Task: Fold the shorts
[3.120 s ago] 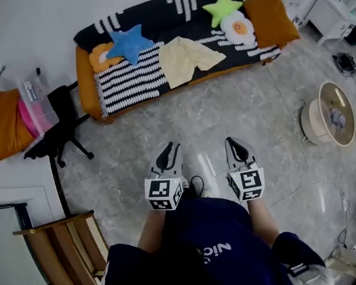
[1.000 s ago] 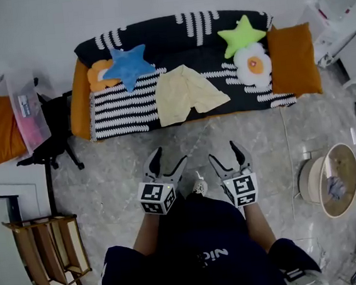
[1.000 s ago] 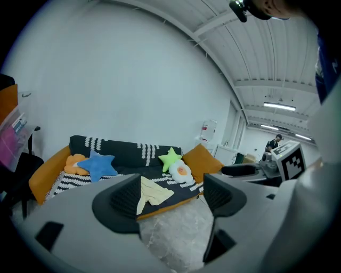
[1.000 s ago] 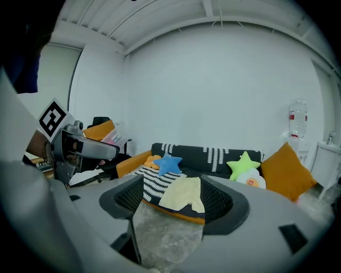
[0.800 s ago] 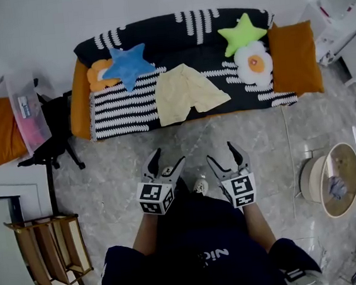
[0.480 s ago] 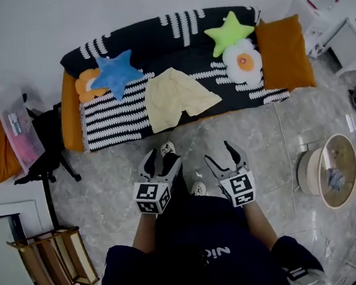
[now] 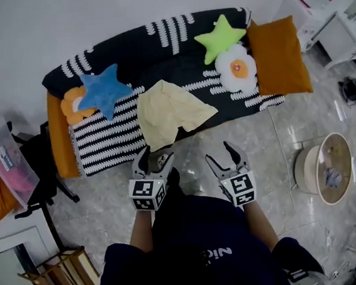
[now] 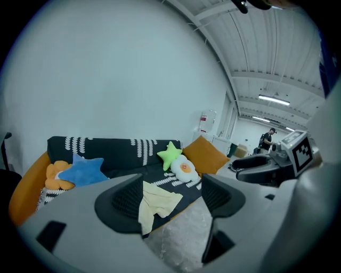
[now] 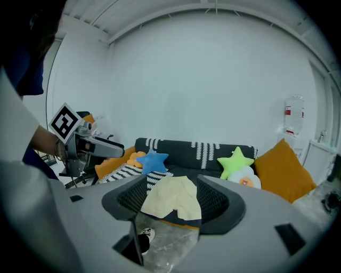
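Head view shows that the person has walked closer to the sofa (image 7: 63, 135): a few seconds ago a wide strip of floor (image 7: 260, 142) lay between the grippers and its front edge, and now the left gripper (image 7: 155, 156) is just at that edge, near the lower end of the shorts (image 7: 171, 111), while the right gripper (image 7: 220, 154) is a little behind, over the floor. Both claws have their jaws wide apart with nothing between them; they have just been closing a little, the right more than the left, but they hold nothing. I judge that this is only the approach and the folding is not yet begun. The shorts lie spread flat on the seat, in the middle, between the blue star (image 7: 103, 89) and the egg cushion (image 7: 236, 68), with the waist toward the backrest and the legs toward the front; one leg reaches the front edge. They are of thin pale yellow cloth, soft and slightly creased, so they will probably bend easily and slide on the cover. The cover is a black throw with white stripes, thick-looking, over an orange sofa. The green star (image 7: 219, 37) and the other cushions look plush and rounded. The floor is grey, marbled and glossy.
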`<control>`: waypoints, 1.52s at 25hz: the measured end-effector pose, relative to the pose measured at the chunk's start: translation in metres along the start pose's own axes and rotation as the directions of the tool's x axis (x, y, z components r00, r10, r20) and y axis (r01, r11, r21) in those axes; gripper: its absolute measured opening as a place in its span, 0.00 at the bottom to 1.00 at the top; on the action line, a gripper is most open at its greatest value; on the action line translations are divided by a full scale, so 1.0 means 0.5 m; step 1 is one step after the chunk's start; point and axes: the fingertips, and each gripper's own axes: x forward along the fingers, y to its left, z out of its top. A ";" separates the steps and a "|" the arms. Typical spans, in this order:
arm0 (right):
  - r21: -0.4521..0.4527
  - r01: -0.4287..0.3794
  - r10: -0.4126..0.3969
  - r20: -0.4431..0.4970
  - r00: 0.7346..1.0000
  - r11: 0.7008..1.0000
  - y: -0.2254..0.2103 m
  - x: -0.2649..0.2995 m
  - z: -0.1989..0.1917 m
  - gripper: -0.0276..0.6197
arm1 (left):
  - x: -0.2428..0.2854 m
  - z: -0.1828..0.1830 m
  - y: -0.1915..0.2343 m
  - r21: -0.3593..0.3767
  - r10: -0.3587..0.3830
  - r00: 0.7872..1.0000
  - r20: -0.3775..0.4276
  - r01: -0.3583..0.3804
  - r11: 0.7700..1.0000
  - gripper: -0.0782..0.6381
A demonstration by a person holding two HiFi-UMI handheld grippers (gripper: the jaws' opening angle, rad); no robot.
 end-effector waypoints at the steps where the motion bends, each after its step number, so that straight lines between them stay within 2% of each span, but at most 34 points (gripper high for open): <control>1: 0.005 -0.006 0.006 -0.008 1.000 1.000 -0.001 0.028 0.013 0.50 | 0.018 0.011 0.023 0.000 -0.010 1.000 -0.005 0.010 1.000 0.59; 4: 0.028 -0.017 0.018 -0.022 1.000 0.999 0.002 0.111 0.053 0.49 | 0.069 0.045 0.089 0.021 -0.045 0.999 -0.021 0.046 0.999 0.58; 12: 0.048 0.013 -0.012 -0.034 0.999 0.999 0.013 0.284 0.147 0.49 | 0.166 0.129 0.215 0.069 -0.162 0.986 -0.043 0.164 0.984 0.56; 15: 0.044 0.009 -0.007 -0.044 0.999 0.999 0.021 0.325 0.167 0.49 | 0.191 0.144 0.249 0.075 -0.177 0.983 -0.053 0.181 0.981 0.55; 19: -0.011 -0.006 0.005 -0.091 0.996 1.000 0.015 0.351 0.171 0.49 | 0.210 0.150 0.284 0.062 -0.180 0.982 -0.063 0.184 0.981 0.55; 25: -0.001 -0.025 0.024 -0.095 0.995 1.000 -0.022 0.396 0.190 0.47 | 0.238 0.136 0.329 0.026 -0.132 0.987 -0.094 0.135 0.991 0.53; 31: -0.070 -0.161 0.152 -0.125 0.980 0.984 -0.044 0.501 0.211 0.45 | 0.287 0.132 0.384 0.013 -0.031 0.991 -0.128 0.033 0.999 0.51; 38: -0.135 -0.300 0.275 -0.177 0.945 0.944 -0.116 0.644 0.249 0.43 | 0.372 0.124 0.448 -0.038 0.064 0.980 -0.188 -0.072 0.997 0.49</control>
